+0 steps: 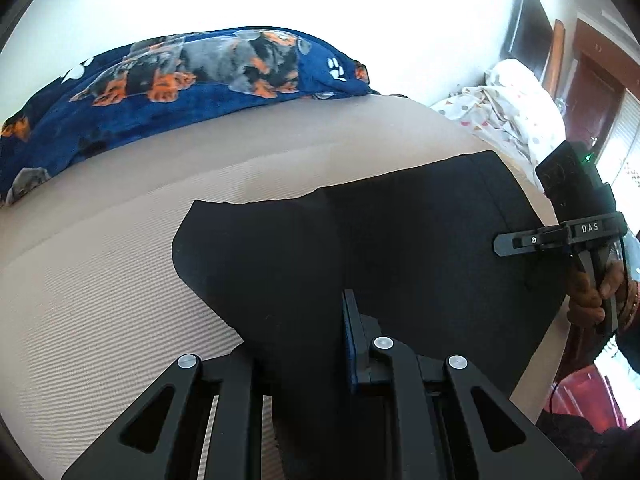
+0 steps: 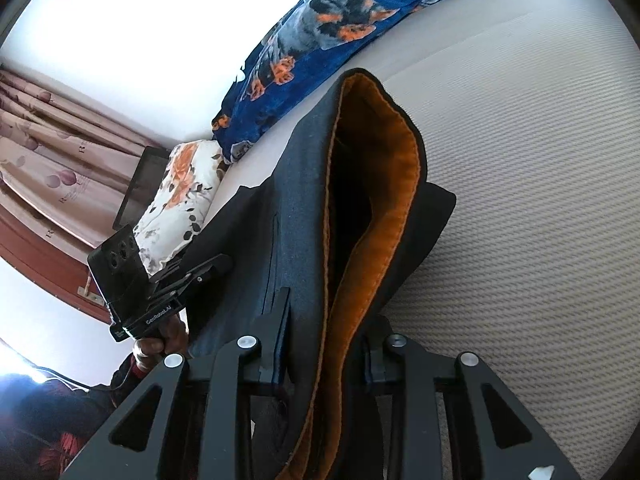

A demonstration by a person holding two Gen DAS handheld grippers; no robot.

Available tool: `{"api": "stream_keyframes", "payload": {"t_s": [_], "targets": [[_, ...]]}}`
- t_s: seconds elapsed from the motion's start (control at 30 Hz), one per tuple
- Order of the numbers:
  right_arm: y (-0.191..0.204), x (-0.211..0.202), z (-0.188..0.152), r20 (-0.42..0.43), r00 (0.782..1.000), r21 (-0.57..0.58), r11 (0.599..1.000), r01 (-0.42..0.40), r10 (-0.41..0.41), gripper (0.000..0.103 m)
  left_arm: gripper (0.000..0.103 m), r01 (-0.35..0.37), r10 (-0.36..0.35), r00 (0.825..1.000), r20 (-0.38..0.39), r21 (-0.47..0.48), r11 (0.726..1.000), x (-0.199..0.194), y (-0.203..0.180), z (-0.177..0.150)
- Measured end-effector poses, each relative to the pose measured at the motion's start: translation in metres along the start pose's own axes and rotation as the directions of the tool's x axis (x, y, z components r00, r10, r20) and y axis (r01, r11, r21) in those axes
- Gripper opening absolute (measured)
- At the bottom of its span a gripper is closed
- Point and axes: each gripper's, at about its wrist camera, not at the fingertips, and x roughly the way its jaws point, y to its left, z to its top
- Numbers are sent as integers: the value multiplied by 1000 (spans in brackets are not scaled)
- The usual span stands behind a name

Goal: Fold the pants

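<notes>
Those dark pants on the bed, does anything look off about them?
Only the waistband: in the right wrist view the pants gape open, showing an orange lining, so that end is not flat. Both grippers, left and right, have cloth between their fingers.

The pants (image 1: 360,248) lie on the bed (image 1: 100,280), with the blanket (image 1: 160,80) behind them along the far edge. The left gripper (image 1: 304,344) and right gripper (image 2: 326,340) each have pants cloth between their fingers. A pillow (image 2: 180,200) lies beside the blanket's end.
</notes>
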Motion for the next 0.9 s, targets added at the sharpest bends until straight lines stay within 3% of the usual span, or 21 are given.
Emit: {"api": "stream_keyframes", "payload": {"t_s": [0.6, 0.9], "targets": [[-2, 12, 2, -18, 1000, 9, 1000, 8, -8, 27, 20, -15, 15, 1000, -21, -2, 1000, 4, 6, -7], [-6, 13, -1, -19, 1000, 9, 1000, 6, -6, 27, 42, -3, 0, 999, -55, -46, 999, 11, 19, -10]]}}
